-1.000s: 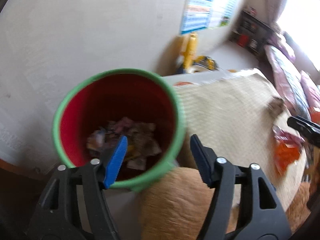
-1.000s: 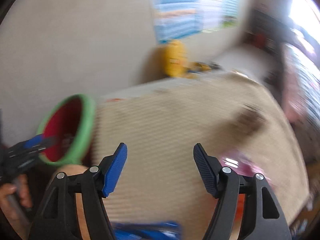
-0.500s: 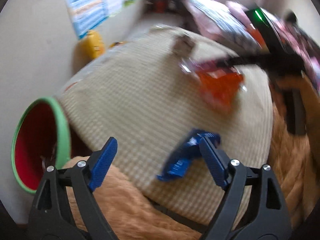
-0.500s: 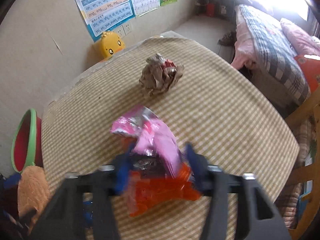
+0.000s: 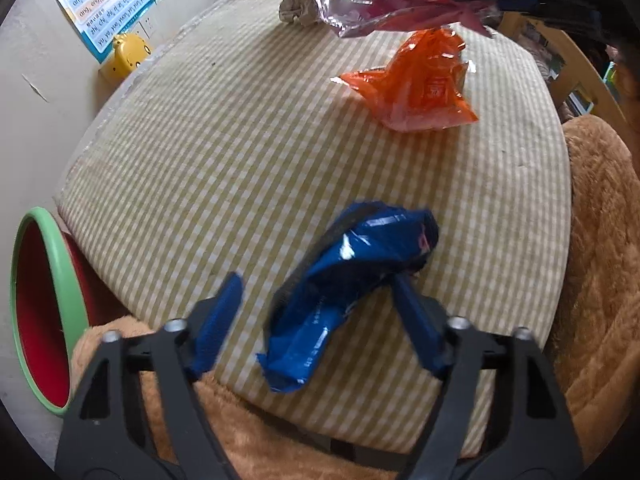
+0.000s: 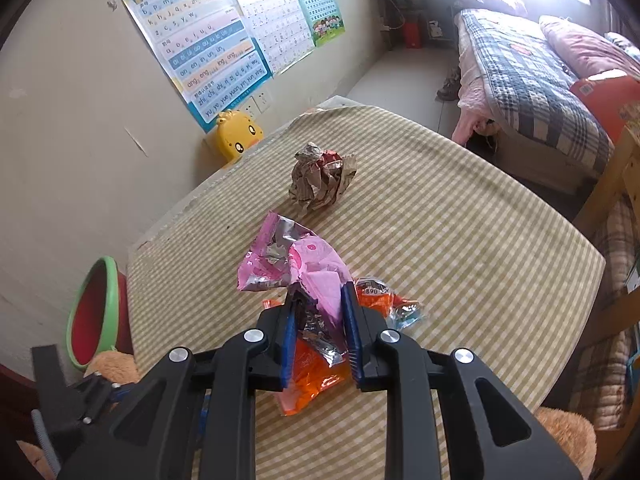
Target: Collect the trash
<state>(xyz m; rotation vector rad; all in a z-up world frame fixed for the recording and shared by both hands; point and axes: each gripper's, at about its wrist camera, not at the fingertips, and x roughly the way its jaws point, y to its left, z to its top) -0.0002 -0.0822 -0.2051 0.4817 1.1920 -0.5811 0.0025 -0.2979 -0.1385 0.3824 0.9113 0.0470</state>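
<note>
My left gripper (image 5: 320, 320) is open and straddles a crumpled blue wrapper (image 5: 352, 276) lying near the front edge of the checked table (image 5: 224, 152). My right gripper (image 6: 320, 320) is shut on a pink and silver wrapper (image 6: 296, 264) and holds it above an orange wrapper (image 6: 316, 376). The pink wrapper (image 5: 400, 4) and orange wrapper (image 5: 420, 84) also show in the left wrist view. A brown crumpled paper ball (image 6: 320, 178) sits farther back. The red bin with a green rim (image 5: 40, 312) stands at the table's left; it also shows in the right wrist view (image 6: 96, 308).
A yellow duck-shaped object (image 6: 238, 138) sits by the wall under posters. A brown plush cushion (image 5: 592, 240) borders the table at right and front. A bed (image 6: 528, 80) and a wooden chair (image 6: 616, 208) stand to the right.
My left gripper swung from the bin to the table and now straddles the blue wrapper. My right gripper closed on the pink wrapper and lifted it off the orange one.
</note>
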